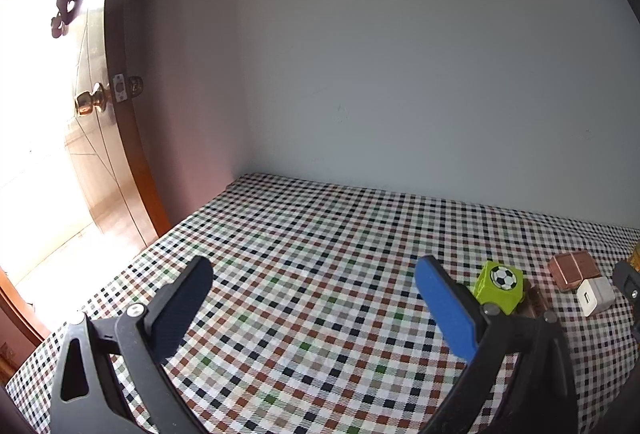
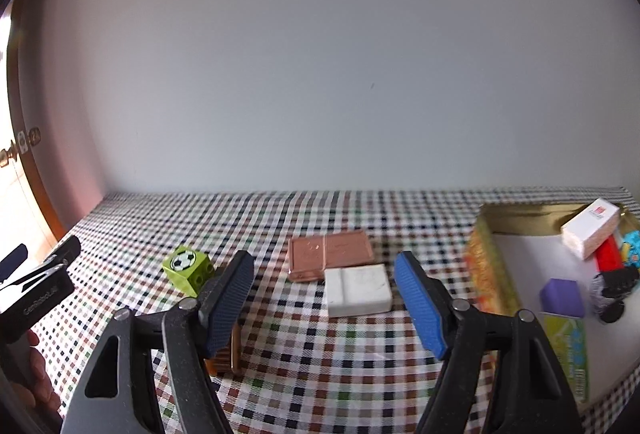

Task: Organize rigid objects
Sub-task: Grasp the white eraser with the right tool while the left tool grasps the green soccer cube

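- The right tool point(image 2: 324, 276) hangs over a checked worktop point(image 2: 304, 366), its 2 jaws apart with nothing gripped; the white block point(image 2: 357, 289) lies on the cloth in the gap between them, pads clear of it.
- A copper-coloured case point(image 2: 329, 254) sits just behind the white block, touching it.
- A green cube with a football print point(image 2: 187, 269) rests to the left, near the right tool's left finger point(image 2: 228, 304).
- A gold-rimmed tray point(image 2: 490, 274) at the right edge holds a purple block point(image 2: 562, 297), a white carton point(image 2: 590, 234) and other small items.
- The left tool point(image 1: 314, 290) stands wide and empty over bare cloth, with the green cube just beyond its blue finger point(image 1: 446, 310).
- A wooden door with a brass knob point(image 1: 89, 102) stands at far left.
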A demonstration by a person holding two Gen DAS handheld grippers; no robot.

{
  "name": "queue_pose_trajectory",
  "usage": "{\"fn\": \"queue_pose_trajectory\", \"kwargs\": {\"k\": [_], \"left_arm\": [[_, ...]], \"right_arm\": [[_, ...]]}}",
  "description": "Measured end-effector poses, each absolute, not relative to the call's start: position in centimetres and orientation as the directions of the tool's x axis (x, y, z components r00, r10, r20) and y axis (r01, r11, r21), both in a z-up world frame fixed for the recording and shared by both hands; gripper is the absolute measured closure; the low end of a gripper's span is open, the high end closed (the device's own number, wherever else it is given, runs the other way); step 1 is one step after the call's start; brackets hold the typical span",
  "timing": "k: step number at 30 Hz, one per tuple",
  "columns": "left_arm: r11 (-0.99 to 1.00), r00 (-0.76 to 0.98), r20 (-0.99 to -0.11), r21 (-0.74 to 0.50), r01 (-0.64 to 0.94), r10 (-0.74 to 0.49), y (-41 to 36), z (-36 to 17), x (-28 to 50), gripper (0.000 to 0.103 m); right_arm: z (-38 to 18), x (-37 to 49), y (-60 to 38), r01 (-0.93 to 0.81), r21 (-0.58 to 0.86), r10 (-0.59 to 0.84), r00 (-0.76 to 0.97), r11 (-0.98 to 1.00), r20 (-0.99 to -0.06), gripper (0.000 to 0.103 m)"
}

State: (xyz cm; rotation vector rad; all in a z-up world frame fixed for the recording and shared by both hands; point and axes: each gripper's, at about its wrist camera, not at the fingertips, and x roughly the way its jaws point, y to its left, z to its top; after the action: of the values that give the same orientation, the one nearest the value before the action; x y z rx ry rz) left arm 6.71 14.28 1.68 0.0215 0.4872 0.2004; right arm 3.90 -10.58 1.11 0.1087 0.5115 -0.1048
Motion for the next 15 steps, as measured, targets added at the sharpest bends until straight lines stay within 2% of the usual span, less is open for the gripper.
{"fn": "queue_pose_trajectory", "kwargs": {"k": [1, 3, 9, 15], "left_arm": [[0.981, 0.867, -0.459, 0.069, -0.183, 0.194, 14.3, 1.7, 6.7, 0.000], [0.981, 0.867, -0.461, 0.073, -0.178, 0.192, 14.1, 1.7, 6.7, 0.000], [0.982, 0.860, -0.474, 0.057, -0.181, 0.186, 14.4, 1.6, 6.7, 0.000], [0.982, 0.855, -0.486, 0.049, -0.180, 0.181, 14.5, 1.5, 6.8, 0.000]], "right_arm": [[0.9, 4.6, -10.7, 0.126, 0.085, -0.064, 0.854, 0.988, -0.517, 0.040], [0.4, 5.6, -11.0, 0.133, 0.099, -0.057, 0.833, 0.986, -0.550, 0.047], [-1.2, 9.0, -11.3, 0.141, 0.105, -0.035, 0.743, 0.984, -0.669, 0.047], [-1.3, 9.9, -10.8, 0.139, 0.043, -0.073, 0.731, 0.989, -0.678, 0.047]]}}
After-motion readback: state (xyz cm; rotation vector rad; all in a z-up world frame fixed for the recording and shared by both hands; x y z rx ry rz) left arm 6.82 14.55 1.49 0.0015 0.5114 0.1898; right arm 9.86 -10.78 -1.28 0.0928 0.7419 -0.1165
